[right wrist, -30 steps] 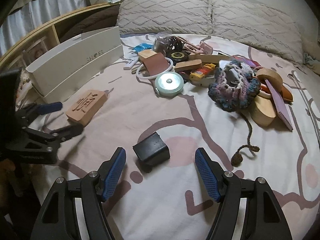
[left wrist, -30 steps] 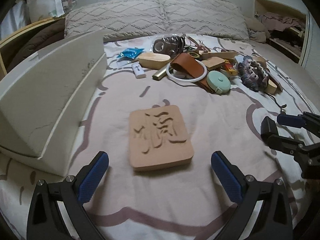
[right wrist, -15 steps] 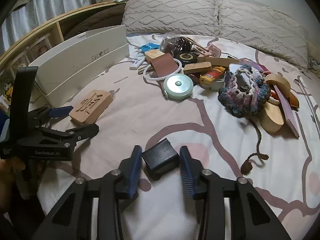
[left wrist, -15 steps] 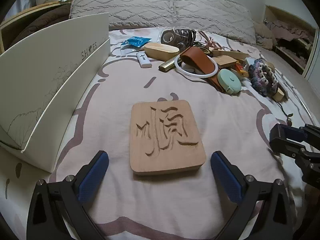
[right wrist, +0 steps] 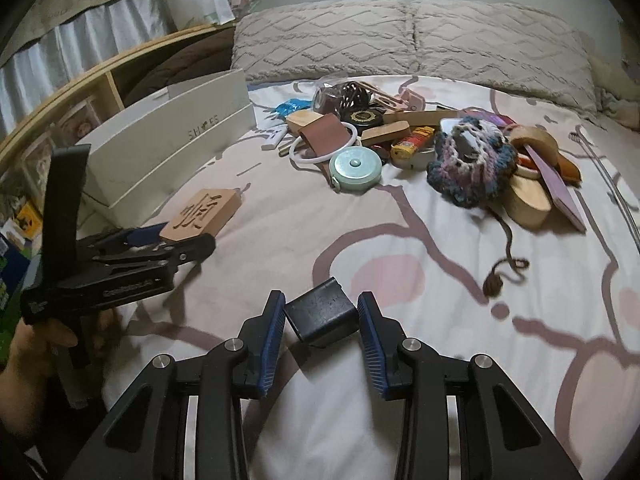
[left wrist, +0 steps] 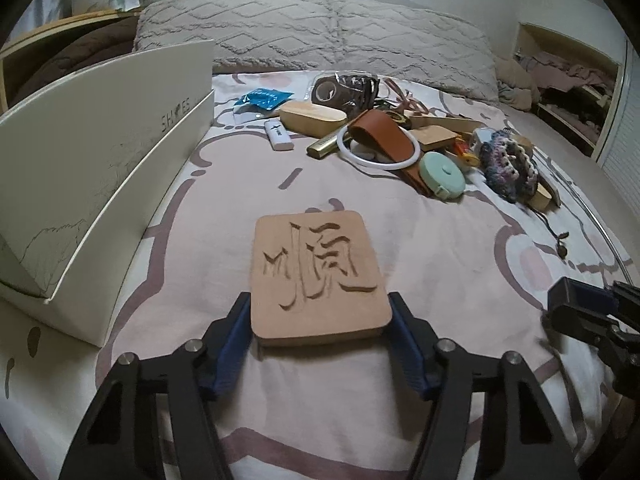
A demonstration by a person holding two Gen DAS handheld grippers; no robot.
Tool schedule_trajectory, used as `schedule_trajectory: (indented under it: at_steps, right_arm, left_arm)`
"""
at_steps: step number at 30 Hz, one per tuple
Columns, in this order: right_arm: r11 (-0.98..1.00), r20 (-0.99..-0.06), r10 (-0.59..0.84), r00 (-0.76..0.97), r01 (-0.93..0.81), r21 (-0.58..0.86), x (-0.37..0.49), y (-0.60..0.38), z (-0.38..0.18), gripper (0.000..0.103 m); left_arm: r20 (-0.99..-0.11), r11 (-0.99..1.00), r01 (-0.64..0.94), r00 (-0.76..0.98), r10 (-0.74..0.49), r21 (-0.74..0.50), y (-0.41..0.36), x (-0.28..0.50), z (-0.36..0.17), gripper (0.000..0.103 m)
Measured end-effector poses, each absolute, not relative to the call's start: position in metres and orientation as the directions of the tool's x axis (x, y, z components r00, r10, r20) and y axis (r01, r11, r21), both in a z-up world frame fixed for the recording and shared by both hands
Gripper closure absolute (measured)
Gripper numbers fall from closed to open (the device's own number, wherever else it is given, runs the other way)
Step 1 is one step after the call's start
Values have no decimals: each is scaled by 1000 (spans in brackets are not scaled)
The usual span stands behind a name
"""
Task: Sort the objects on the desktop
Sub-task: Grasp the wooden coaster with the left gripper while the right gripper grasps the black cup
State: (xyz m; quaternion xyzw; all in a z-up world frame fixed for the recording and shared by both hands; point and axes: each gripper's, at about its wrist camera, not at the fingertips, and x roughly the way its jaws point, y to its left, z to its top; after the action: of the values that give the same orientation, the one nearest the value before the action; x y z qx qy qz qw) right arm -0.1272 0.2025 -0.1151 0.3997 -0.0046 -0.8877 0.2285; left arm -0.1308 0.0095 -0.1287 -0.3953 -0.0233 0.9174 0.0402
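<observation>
Dim room: patterned bed (left wrist: 460, 248), two pillows (left wrist: 312, 36), perhaps shelving (right wrist: 60, 120).

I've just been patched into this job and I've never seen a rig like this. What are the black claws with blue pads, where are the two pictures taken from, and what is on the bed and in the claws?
There is no robot arm: a person holds a two-finger gripper in each hand, each with a fisheye camera looking along its fingers.

In the left wrist view, the left gripper has just closed its jaws onto the sides of a carved wooden block. A white shoe box stands to its left.

In the right wrist view, the right gripper has a small black box between its pads, gripped by the look of it. The hand holding the left gripper shows at the left edge.

Farther back on the bedspread lies a pile: a mint tape measure, a crocheted pouch, wooden pieces and more.
</observation>
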Motion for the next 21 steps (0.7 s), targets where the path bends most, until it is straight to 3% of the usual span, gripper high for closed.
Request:
schedule_trajectory:
  at_steps: [7,21]
  right_arm:
    - [-895,-702,-419,-576,392,213,-114,197,-118,65]
    - [-862,-683,-497,-535,399,314,-118,206,-130,64]
  left_arm:
    - [-714,-992,-83,-688,126,-95,7,-122,-128,38]
    - [-713,-982,-187,-688,134,-4,13,-78,-128,38]
